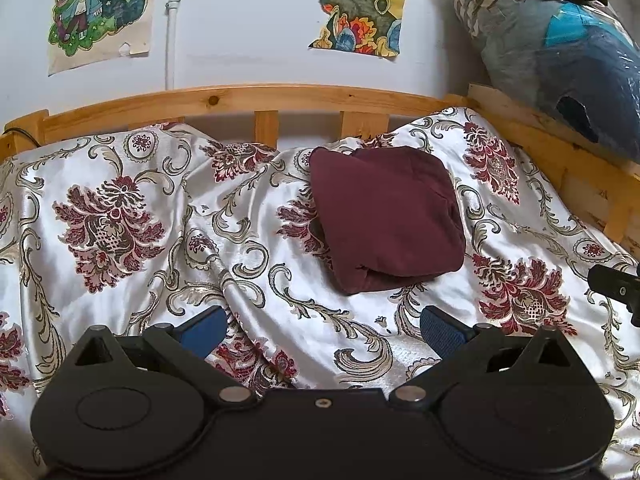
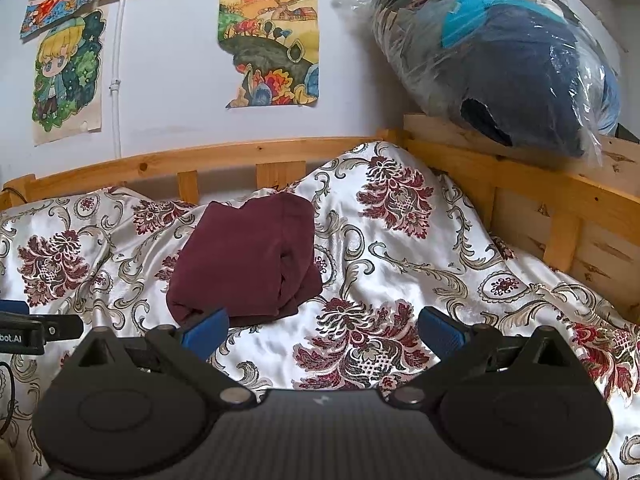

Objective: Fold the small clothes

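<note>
A dark maroon garment (image 1: 386, 216) lies folded into a compact bundle on the floral satin bedspread (image 1: 120, 220), toward the far middle of the bed. It also shows in the right wrist view (image 2: 246, 256). My left gripper (image 1: 322, 330) is open and empty, held above the bedspread a little short of the garment. My right gripper (image 2: 322, 332) is open and empty too, with the garment ahead and to its left. The right gripper's tip shows at the right edge of the left wrist view (image 1: 616, 284). The left gripper shows at the left edge of the right wrist view (image 2: 36, 330).
A wooden bed rail (image 1: 240, 100) runs along the far side and the right side (image 2: 540, 200). A plastic bag of bedding (image 2: 500, 60) rests on the right rail. Drawings (image 1: 100, 8) hang on the white wall. The bedspread is wrinkled, with raised folds.
</note>
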Available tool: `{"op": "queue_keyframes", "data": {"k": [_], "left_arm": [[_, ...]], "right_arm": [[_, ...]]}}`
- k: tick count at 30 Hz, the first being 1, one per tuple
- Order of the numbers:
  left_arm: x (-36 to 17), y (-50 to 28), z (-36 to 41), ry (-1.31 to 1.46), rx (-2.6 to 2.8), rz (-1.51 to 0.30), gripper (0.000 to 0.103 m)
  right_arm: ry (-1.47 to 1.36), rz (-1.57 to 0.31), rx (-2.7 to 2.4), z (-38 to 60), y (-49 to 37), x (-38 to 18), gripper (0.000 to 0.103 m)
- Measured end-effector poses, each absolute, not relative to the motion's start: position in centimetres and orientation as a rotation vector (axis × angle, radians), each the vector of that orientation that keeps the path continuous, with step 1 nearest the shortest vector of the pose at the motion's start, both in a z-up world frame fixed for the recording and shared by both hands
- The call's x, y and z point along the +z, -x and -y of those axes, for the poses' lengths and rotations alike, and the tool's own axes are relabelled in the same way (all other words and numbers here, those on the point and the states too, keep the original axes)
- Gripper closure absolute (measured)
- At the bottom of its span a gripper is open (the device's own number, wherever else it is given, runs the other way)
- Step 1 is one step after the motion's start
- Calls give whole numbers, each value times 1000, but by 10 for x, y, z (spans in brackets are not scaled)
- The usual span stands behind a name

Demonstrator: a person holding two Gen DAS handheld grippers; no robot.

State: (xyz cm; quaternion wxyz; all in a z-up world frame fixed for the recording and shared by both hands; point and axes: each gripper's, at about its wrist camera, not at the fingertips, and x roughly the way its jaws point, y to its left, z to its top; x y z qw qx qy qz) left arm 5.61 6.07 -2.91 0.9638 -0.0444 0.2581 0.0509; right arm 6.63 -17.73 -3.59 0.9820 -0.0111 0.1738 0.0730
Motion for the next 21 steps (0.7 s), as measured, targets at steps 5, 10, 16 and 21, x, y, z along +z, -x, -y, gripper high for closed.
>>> {"op": "queue_keyframes", "data": {"k": [5,10,16,21], "left_arm": [[-30,-56,-61,88,103,-525,1],[-30,-56,-62,87,102,-524,1],[-30,-56,-62,86,102,-524,1],[-29,-56,-61,86,103,-524,1]], "right_arm": [[18,-353,140,178,-67,-36,0],[29,-353,147,177,-67,-36,0],[28,-356,145,176,-67,-36,0],[27,-360,147,177,-68,-37,0]]}}
